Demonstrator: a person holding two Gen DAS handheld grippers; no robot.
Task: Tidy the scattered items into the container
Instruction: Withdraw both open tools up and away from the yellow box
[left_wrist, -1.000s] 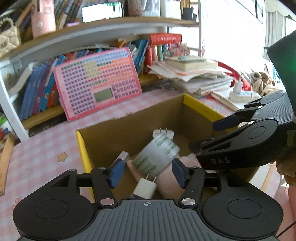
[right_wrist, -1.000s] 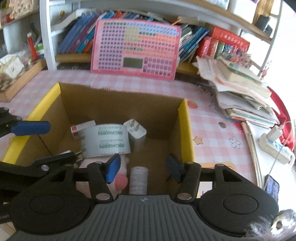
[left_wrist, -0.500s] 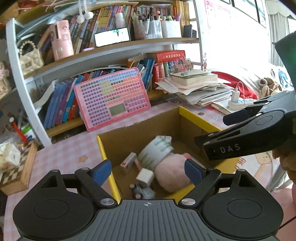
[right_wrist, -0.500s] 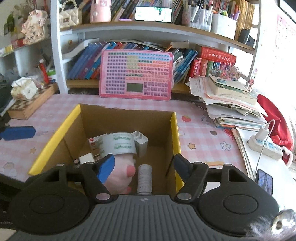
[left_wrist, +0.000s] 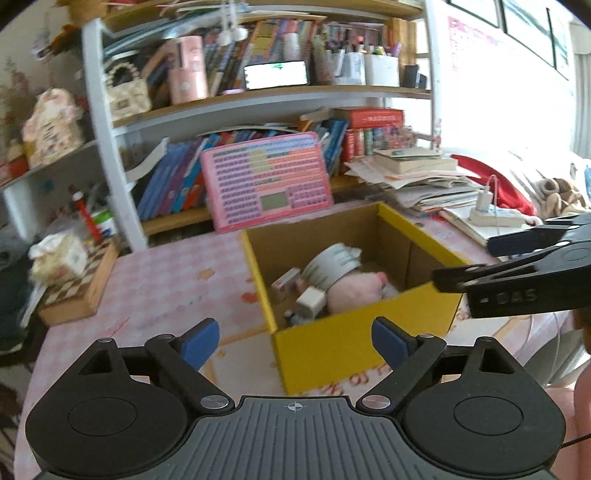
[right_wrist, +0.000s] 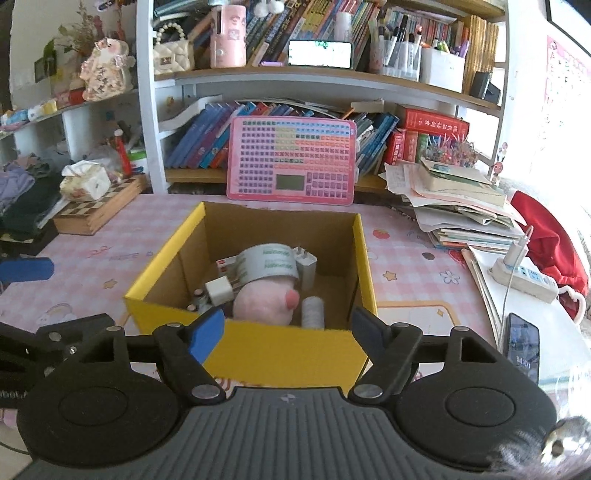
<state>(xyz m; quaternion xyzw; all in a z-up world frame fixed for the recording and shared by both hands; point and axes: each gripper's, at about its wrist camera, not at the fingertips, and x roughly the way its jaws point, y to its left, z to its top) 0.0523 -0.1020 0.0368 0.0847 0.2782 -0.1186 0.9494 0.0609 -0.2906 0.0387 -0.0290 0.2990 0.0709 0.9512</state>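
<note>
Both grippers have pulled back from the box; fingers wide, empty; soft plush beyond them squeezes easily

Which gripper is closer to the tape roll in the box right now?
Right, though only slightly. The right gripper hovers open at the box's near wall, facing the tape roll. The left gripper sits open farther back, off the box's left corner.

Left claw cropped (one blue tip showing), shelf blurred
</note>
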